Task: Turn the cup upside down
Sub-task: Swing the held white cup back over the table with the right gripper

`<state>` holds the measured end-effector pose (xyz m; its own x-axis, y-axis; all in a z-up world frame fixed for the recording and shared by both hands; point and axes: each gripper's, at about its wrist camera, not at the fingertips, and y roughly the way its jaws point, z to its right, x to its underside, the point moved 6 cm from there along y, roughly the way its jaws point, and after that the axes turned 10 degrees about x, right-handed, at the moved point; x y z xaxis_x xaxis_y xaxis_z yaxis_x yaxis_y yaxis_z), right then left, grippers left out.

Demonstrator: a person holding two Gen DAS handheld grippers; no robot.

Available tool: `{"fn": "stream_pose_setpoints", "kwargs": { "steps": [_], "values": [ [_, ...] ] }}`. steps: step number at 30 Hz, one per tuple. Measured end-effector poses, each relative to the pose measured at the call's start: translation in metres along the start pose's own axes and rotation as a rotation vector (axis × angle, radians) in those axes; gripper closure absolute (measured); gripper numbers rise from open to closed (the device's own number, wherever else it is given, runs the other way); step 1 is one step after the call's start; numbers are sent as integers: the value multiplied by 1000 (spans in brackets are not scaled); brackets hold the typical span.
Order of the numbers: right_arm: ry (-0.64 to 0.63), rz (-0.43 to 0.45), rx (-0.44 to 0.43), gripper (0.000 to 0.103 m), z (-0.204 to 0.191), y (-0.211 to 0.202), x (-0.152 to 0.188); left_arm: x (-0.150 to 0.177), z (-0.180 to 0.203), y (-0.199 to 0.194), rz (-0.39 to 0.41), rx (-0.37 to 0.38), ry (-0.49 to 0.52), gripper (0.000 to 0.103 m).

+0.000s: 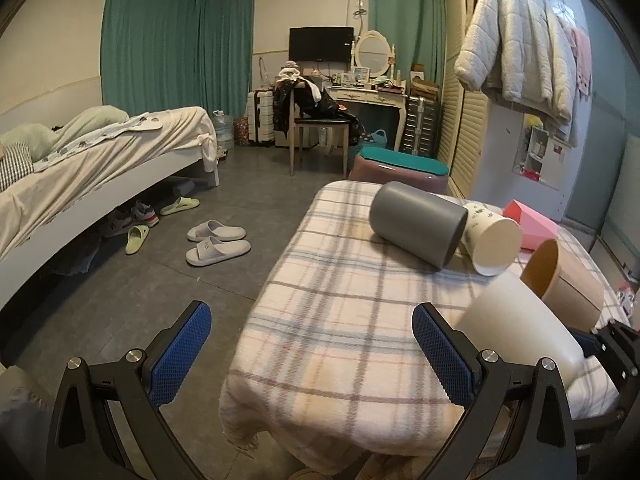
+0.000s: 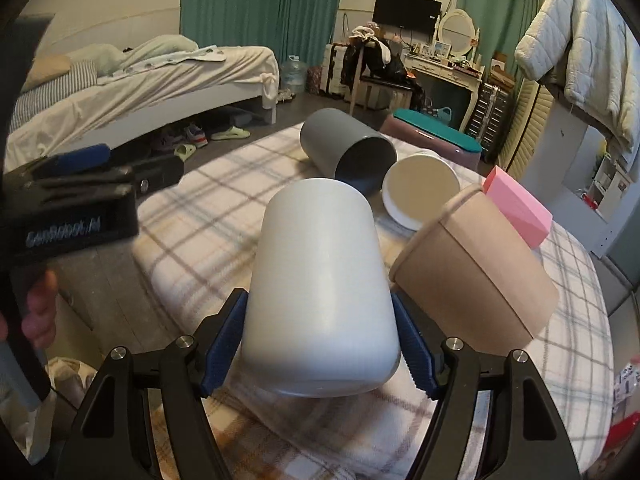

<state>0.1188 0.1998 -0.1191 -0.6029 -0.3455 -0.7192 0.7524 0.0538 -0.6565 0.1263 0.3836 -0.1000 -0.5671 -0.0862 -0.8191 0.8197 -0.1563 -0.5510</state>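
Note:
A white cup (image 2: 320, 288) is tilted over the plaid-covered table (image 2: 560, 360), its closed base toward the right wrist camera. My right gripper (image 2: 318, 340) is shut on it, a blue pad on each side near the base. The cup also shows in the left wrist view (image 1: 520, 324), with the right gripper (image 1: 608, 348) behind it. My left gripper (image 1: 312, 356) is open and empty at the table's near left edge; it shows at the left of the right wrist view (image 2: 80, 164).
On the table (image 1: 340, 320) lie a grey cup (image 1: 416, 224) on its side, a white paper cup (image 1: 496, 240), a tan cup (image 1: 568, 276) and a pink box (image 1: 532, 224). A stool (image 1: 400, 168) stands beyond the table. A bed (image 1: 80, 168) and slippers (image 1: 216, 240) are left.

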Motion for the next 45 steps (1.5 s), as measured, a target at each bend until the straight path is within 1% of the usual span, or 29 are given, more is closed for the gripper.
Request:
{"fn": "stream_pose_setpoints", "kwargs": {
  "steps": [5,7,8,9,12,14,17,20,22,25,27,30,33,36,37,38,40,42,43,45],
  "values": [
    [38,0,-21,32,5,3,-4,0,8,-5,-4,-20,17,0],
    [51,26,-37,24,8,-5,-3,-1,11,-7,-2,-36,26,0],
    [61,47,-50,16,11,-12,-4,-2,13,-9,1,-43,28,0],
    [70,61,-56,14,14,-18,-4,-3,15,-11,5,-46,29,0],
    [100,93,-53,14,29,-33,-5,-6,26,-15,12,-40,36,0],
    [129,117,-34,14,44,-45,-3,-8,37,-19,15,-22,43,0],
    [166,157,28,11,73,-62,1,-9,58,-26,29,23,44,0],
    [223,194,97,10,108,-78,10,-3,82,-27,19,64,37,0],
    [263,206,119,10,129,-84,17,6,102,-26,3,99,28,0],
    [310,206,136,10,151,-90,29,21,129,-21,-29,138,37,0],
    [327,201,142,10,161,-92,38,33,146,-14,-54,142,68,0],
    [351,185,138,10,172,-90,50,43,156,-3,-82,121,87,0],
    [374,160,123,10,179,-85,65,49,157,10,-100,95,78,1],
    [390,126,99,10,180,-74,72,53,157,23,-109,57,91,1],
    [394,118,98,10,181,-72,72,56,157,26,-110,49,95,4],
    [392,113,97,10,180,-70,74,57,158,29,-108,43,100,10],
    [385,109,104,10,179,-68,73,58,157,33,-110,28,107,17],
    [373,105,101,10,177,-64,68,58,152,37,-118,48,98,21],
    [369,101,100,10,175,-63,68,58,152,37,-119,53,96,24],
    [357,94,96,10,170,-59,66,55,149,36,-122,58,106,24]
  ]
}}
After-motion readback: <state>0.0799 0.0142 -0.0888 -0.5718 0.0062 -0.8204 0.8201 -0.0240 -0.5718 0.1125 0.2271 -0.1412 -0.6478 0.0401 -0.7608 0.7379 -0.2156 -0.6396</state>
